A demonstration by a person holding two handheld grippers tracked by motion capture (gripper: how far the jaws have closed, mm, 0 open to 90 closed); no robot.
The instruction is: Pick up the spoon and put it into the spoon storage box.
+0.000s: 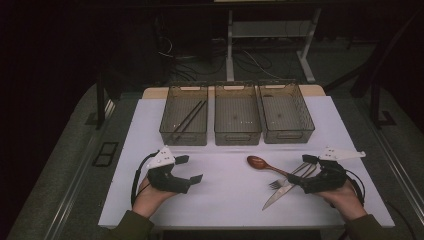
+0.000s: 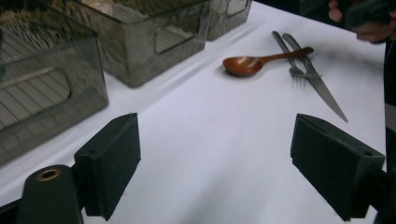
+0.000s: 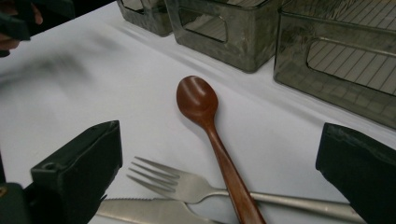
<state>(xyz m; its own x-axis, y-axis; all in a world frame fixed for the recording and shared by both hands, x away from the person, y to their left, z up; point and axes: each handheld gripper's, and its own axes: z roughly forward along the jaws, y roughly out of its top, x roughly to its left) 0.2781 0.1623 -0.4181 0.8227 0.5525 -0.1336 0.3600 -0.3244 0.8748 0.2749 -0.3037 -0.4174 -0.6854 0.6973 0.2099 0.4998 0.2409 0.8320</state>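
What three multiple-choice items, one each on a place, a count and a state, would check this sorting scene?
1. Where do the chopsticks lie?
A. In the left bin
B. In the middle bin
C. On the table beside the spoon

2. How many clear bins stand in the row at the back of the table?
A. Two
B. Three
C. Four

3. How does the left tool stand?
A. Shut on the fork
B. Shut on the spoon
C. Open, nothing between its jaws

Answers:
1 A: the high view shows them slanting inside the left bin.
2 B: left, middle bin and right bin stand side by side.
3 C: the left gripper view shows its jaws wide apart over bare table; spoon and fork lie by the right tool.
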